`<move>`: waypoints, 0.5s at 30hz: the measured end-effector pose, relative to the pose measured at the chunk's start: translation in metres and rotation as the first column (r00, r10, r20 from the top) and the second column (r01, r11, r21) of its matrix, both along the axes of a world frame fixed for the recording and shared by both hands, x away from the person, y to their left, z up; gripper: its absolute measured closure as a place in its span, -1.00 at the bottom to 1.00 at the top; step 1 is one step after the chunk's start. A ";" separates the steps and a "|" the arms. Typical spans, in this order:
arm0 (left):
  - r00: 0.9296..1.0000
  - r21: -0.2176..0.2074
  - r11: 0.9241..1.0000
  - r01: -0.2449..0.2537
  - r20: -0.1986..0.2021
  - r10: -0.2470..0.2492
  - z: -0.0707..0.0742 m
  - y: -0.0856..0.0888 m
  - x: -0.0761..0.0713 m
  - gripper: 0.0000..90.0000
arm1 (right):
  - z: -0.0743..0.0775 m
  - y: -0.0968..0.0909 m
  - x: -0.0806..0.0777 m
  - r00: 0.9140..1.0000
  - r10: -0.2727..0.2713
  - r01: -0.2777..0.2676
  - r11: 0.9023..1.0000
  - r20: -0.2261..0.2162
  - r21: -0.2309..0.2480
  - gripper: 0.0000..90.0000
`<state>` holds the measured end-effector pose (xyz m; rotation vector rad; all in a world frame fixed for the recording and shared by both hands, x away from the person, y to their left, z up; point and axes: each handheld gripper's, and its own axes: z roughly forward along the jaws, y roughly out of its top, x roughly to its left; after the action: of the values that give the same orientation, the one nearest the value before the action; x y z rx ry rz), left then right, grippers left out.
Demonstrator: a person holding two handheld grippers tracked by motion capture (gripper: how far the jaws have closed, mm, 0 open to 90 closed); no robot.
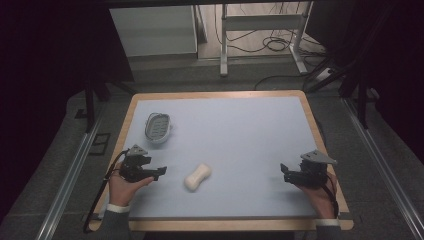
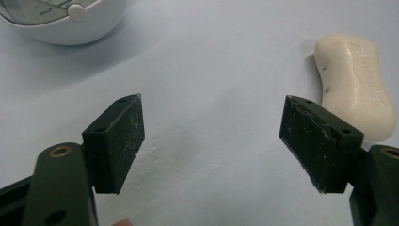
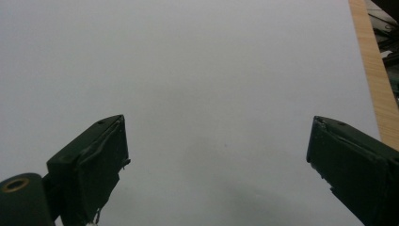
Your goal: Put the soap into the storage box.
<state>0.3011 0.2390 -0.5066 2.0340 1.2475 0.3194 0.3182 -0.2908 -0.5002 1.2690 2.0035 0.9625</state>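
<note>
A cream bar of soap (image 1: pixel 198 176) lies on the pale blue mat near the front middle; in the left gripper view the soap (image 2: pixel 355 84) sits just beyond the right jaw. A white soap dish (image 1: pixel 158 127) with a slotted grey insert stands at the left, and its rim (image 2: pixel 61 28) shows at top left. My left gripper (image 1: pixel 159 172) is open a short way left of the soap, nothing between its jaws (image 2: pixel 211 141). My right gripper (image 1: pixel 285 172) is open over bare mat near the right edge, its jaws wide apart (image 3: pixel 216 155).
The mat (image 1: pixel 240 135) covers a wooden table whose rim (image 1: pixel 320 135) runs close to the right gripper (image 3: pixel 376 89). Beyond the table stand a white desk frame (image 1: pixel 260 25) and loose cables (image 1: pixel 280 45) on the floor. Dark stands flank both sides.
</note>
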 end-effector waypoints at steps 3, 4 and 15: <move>1.000 0.003 1.000 0.001 0.000 -0.001 0.000 0.001 0.000 -0.49 | 0.001 0.000 -0.001 1.000 0.007 -0.007 1.000 0.010 -0.007 -0.85; 1.000 -0.002 1.000 -0.003 -0.001 0.003 0.000 0.002 -0.001 -0.49 | 0.001 0.001 -0.001 1.000 0.009 -0.009 1.000 0.007 -0.008 -0.84; 1.000 -0.013 1.000 -0.008 0.004 0.008 0.004 0.002 -0.002 -0.47 | 0.001 -0.002 -0.004 1.000 0.010 -0.010 1.000 -0.015 -0.004 -0.83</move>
<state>0.2987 0.2412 -0.5024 2.0163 1.2525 0.3188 0.3137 -0.2925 -0.4989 1.2692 2.0236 0.9562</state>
